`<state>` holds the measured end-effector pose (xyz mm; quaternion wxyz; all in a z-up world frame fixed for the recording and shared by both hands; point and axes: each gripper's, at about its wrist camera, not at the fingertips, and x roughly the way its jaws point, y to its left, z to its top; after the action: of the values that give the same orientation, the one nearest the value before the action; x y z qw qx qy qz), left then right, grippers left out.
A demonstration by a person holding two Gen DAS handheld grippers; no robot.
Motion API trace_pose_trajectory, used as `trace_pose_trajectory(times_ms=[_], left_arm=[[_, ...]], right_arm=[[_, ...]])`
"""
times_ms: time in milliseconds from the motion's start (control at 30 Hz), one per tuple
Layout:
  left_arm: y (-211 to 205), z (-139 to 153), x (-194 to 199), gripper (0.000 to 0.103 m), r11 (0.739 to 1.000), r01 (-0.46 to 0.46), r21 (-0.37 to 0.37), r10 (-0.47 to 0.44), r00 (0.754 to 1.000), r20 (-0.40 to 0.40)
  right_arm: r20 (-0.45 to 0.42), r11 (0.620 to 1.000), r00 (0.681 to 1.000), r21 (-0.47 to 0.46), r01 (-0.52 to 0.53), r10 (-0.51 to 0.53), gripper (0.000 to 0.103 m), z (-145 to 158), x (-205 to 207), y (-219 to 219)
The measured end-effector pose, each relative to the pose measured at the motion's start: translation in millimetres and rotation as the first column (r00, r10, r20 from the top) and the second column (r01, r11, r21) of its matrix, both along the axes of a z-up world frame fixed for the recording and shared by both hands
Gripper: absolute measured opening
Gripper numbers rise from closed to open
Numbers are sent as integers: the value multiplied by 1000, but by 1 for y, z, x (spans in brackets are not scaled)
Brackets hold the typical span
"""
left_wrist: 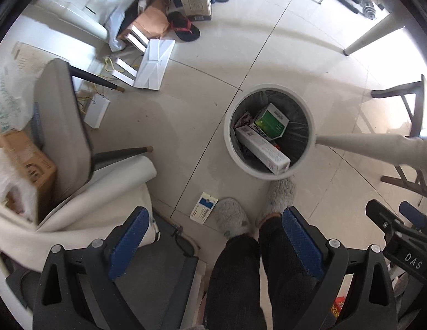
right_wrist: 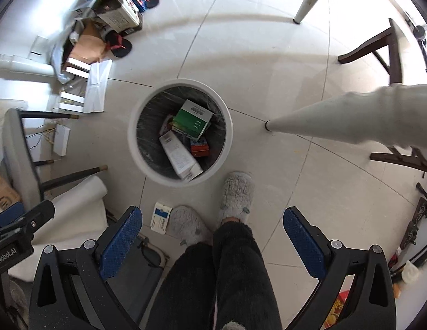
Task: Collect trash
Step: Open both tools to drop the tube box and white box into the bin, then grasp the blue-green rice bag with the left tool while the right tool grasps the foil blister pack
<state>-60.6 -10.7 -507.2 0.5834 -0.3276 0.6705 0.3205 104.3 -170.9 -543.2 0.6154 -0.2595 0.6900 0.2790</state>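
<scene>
A round white trash bin (left_wrist: pixel 229 148) (right_wrist: pixel 133 148) with a dark liner stands on the tiled floor. Inside lie a green box (left_wrist: pixel 271 122) (right_wrist: pixel 192 122), a long white box (left_wrist: pixel 263 150) (right_wrist: pixel 180 156) and a red box (right_wrist: pixel 199 147). A small blue and white box (left_wrist: pixel 203 206) (right_wrist: pixel 160 217) lies on the floor beside a grey slipper. My left gripper (left_wrist: pixel 214 225) is open and empty, high above the floor. My right gripper (right_wrist: pixel 212 224) is open and empty too, above the person's legs. The right gripper also shows at the left wrist view's right edge (left_wrist: pixel 400 225).
The person's slippered feet (right_wrist: pixel 236 195) stand just in front of the bin. A grey chair (left_wrist: pixel 62 126) and a white roll (left_wrist: pixel 103 189) are at left. White table legs (right_wrist: pixel 337 118) and dark wooden chair legs (right_wrist: pixel 378 44) are at right. Boxes, papers and sandals (left_wrist: pixel 183 29) clutter the far left.
</scene>
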Motion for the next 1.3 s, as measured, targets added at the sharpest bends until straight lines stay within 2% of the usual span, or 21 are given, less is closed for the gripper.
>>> trace_pose_trajectory(times_ms=[267, 467, 600, 667, 700, 800, 967, 1100, 1300], left_arm=[[-20, 108, -23, 99, 997, -2, 79, -1, 999, 40], [-15, 196, -8, 99, 979, -5, 206, -18, 994, 111], [1, 240, 29, 99, 949, -6, 314, -36, 991, 128], [10, 255, 48, 100, 944, -6, 330, -45, 989, 144], [16, 260, 61, 103, 945, -4, 327, -47, 988, 148], [35, 274, 108, 103, 949, 4, 317, -59, 985, 162], [80, 279, 190, 103, 962, -38, 269, -12, 983, 182], [122, 266, 252, 103, 980, -118, 158, 82, 972, 218], [188, 229, 321, 102, 968, -239, 78, 218, 953, 212]], right_arm=[[-13, 997, 1000, 69, 29, -29, 103, 112, -27, -25], [-31, 985, 999, 169, 45, -40, 103, 208, -23, -34], [-13, 968, 998, 241, 69, -68, 103, 269, 10, -30], [-10, 962, 997, 261, 81, -81, 103, 292, 34, -25], [-6, 961, 997, 265, 81, -82, 103, 302, 48, -21], [24, 961, 997, 266, 67, -76, 103, 325, 97, -4], [67, 969, 997, 245, 24, -41, 103, 336, 195, 44], [79, 977, 997, 213, -16, -1, 103, 322, 278, 104], [81, 979, 985, 126, -159, 150, 103, 280, 362, 205]])
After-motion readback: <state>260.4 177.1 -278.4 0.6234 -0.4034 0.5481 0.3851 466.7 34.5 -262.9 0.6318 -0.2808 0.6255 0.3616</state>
